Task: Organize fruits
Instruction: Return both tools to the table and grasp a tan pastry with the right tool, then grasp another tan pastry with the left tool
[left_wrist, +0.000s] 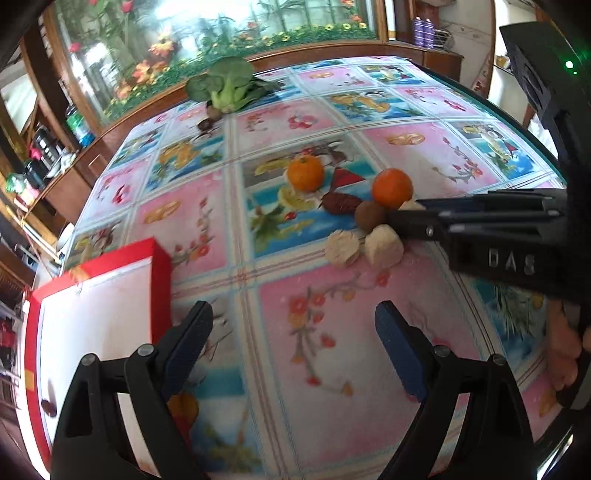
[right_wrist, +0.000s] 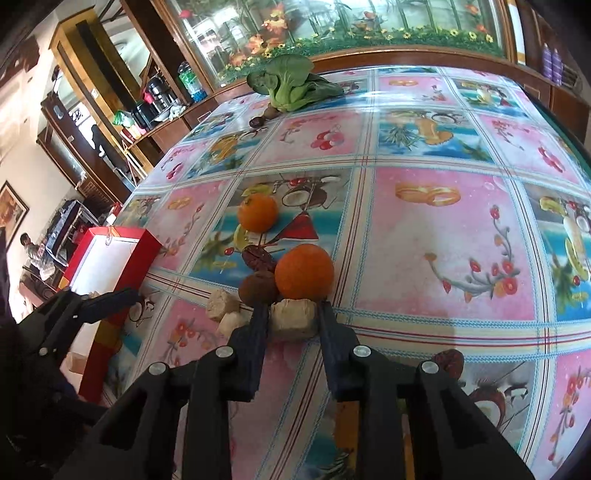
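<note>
In the right wrist view my right gripper (right_wrist: 293, 314) is shut on a pale beige chunk (right_wrist: 294, 320), one pad against each side. Just beyond it lie an orange (right_wrist: 303, 271), a brown kiwi (right_wrist: 258, 288), a dark red date (right_wrist: 258, 258) and two more beige chunks (right_wrist: 223, 306). A second orange (right_wrist: 257, 213) sits farther back. My left gripper (left_wrist: 293, 317) hangs open and empty above the tablecloth, short of the fruit cluster (left_wrist: 370, 216) and beside a red box (left_wrist: 96, 295) with a white inside. The right gripper (left_wrist: 402, 212) reaches in from the right.
A bok choy (right_wrist: 291, 85) and two small dark fruits (right_wrist: 256, 122) lie at the table's far edge. Another date (right_wrist: 448, 363) rests by the right gripper's right side. Wooden cabinets line the far side, and the table (right_wrist: 443, 229) has a flowered cloth.
</note>
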